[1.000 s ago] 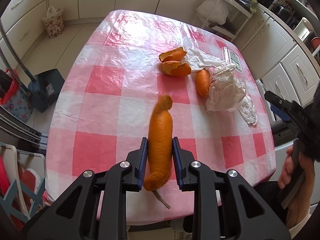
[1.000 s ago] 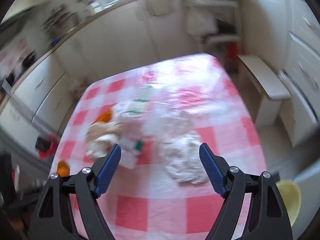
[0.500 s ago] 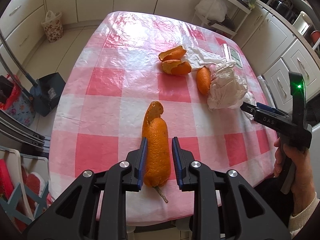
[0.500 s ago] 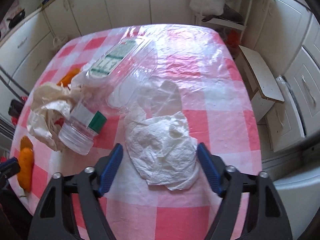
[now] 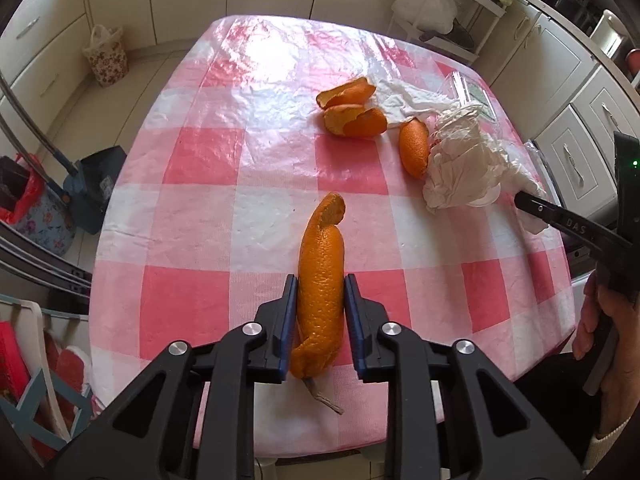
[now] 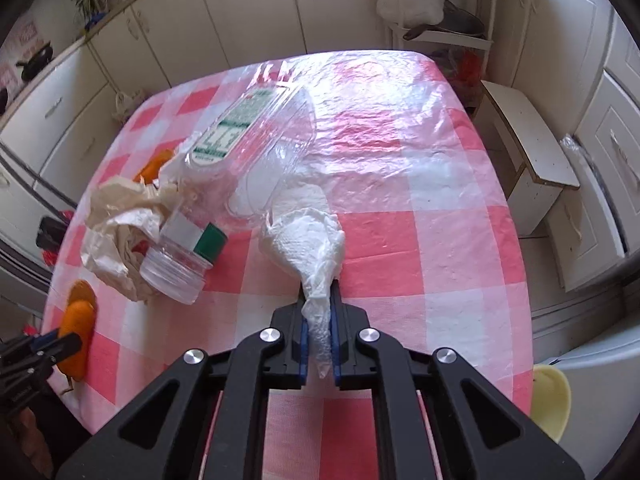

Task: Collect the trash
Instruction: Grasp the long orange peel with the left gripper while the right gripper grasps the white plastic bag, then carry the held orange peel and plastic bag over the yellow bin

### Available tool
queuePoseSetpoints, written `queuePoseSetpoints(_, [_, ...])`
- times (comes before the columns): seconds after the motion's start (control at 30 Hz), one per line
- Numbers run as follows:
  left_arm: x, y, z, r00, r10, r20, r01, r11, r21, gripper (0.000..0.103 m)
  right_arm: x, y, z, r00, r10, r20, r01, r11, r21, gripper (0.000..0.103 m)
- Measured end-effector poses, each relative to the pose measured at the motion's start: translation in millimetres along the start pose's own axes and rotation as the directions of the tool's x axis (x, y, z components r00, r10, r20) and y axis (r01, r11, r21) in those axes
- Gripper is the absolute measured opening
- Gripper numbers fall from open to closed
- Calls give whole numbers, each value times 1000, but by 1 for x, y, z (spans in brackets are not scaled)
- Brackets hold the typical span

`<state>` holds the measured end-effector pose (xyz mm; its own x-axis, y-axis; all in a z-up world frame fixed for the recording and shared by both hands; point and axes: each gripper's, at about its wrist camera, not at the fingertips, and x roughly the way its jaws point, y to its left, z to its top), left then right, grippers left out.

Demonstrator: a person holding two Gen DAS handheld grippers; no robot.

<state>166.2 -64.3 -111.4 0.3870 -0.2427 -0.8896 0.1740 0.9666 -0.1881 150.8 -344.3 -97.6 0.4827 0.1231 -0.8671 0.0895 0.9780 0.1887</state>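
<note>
Kitchen table under a pink-and-white checked cloth (image 5: 192, 168), strewn with peel, paper and plastic trash.

Four orange peel pieces show: one long peel (image 5: 322, 292) pinched between the pads of the left gripper (image 5: 320, 304), three loose ones (image 5: 354, 114) farther up the cloth. One white paper napkin (image 6: 308, 240) runs from the table into the right gripper (image 6: 318, 340), whose jaws have just been closing and now press on its tail. One clear plastic bottle (image 6: 240, 160) and one crumpled wrapper (image 6: 120, 220) lie to its left.
</note>
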Motion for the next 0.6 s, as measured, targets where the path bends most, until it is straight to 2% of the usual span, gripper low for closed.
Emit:
queuePoseSetpoints(0.1, [-7, 1, 0, 1000, 1, 29, 0, 1000, -2, 19, -13, -11, 0, 998, 45, 51, -48, 996, 71, 9])
queuePoseSetpoints(0.27, [-18, 9, 1, 998, -16, 67, 19, 999, -37, 19, -33, -13, 2, 987, 76, 138, -92, 989, 113, 9])
queuePoseSetpoints(0.43, [-33, 14, 3, 990, -56, 128, 65, 996, -61, 19, -55, 0, 0, 963, 121, 241, -144, 986, 82, 9])
queuePoseSetpoints(0.6, [-47, 7, 1, 975, -112, 193, 123, 992, -43, 19, -72, 18, -8, 938, 170, 301, -190, 981, 40, 9])
